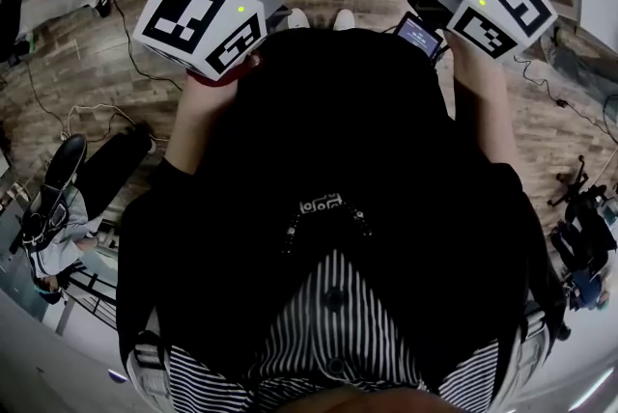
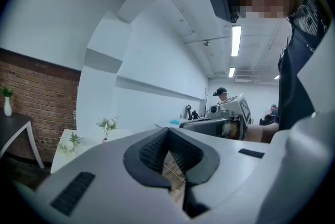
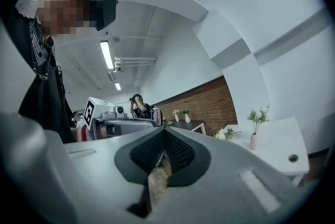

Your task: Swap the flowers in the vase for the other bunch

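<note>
Two grippers, left gripper and right gripper: jaws closed, empty, held at the body. Well apart, vase with flowers on white worktop, other bunch near it. Risk: a one-handed stem pull tips the slim vase.

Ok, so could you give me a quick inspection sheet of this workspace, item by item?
Surface: white table, some way off from both grippers.
Job's things: pink vase upright on the table, holding flowers; other bunch lying beside it, apart.
Clutter: small dark round spot on the table, unclear what.
Grippers: left gripper and right gripper both shut, nothing between the jaws.
Cables: several cables trailing on the wooden floor.
Surroundings: brick wall, dark side table with two small vases, another person.
</note>
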`<state>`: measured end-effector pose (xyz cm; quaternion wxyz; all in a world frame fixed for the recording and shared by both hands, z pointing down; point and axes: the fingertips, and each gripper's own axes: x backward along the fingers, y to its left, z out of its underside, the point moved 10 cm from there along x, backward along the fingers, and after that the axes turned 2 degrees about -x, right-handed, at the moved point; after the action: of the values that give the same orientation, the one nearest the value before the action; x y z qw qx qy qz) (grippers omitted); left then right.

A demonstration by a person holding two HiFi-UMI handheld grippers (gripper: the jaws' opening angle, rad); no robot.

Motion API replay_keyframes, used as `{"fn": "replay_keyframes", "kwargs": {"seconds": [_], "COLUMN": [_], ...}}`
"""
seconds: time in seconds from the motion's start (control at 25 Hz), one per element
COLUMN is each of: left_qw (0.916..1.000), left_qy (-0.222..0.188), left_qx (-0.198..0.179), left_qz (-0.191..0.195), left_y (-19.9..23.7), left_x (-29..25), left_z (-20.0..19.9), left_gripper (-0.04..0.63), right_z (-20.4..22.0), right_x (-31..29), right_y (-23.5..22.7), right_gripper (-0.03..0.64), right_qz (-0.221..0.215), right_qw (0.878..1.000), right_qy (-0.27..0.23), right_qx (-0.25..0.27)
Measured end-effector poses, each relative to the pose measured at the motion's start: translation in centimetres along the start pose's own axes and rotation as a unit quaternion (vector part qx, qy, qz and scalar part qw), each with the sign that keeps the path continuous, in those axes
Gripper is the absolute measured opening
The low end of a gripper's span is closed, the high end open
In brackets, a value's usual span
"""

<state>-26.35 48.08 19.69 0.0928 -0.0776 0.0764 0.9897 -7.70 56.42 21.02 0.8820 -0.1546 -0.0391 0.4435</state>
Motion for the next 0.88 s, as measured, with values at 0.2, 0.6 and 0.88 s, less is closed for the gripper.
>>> {"fn": "replay_keyframes", "kwargs": {"seconds": [0.2, 0.6, 0.88], "left_qw": [1.0, 0.9993, 0.9983], "left_qy": [0.009, 0.022, 0.023], "left_qx": [0.001, 0.002, 0.019], "left_qz": [-0.001, 0.029, 0.051], "left_y": [-1.5, -2.6, 0.4], "left_x": [-1.6, -4.5, -6.5], "left_z": [0.7, 0.8, 1.3], "left_gripper": [0.006, 0.006, 0.006], "right_z": [0.6, 1.4, 0.9], "right_x": [2.5, 5.5, 4.4], "right_y": [-1.2, -3.0, -5.3], "right_gripper": [0.005, 0.005, 0.004], "right_qz": [0.003, 0.027, 0.05], "right_qw": [1.0, 0.999, 0.998], "right_qy": [-0.007, -0.014, -0.013], "right_qx": [-0.003, -0.009, -0.026]}}
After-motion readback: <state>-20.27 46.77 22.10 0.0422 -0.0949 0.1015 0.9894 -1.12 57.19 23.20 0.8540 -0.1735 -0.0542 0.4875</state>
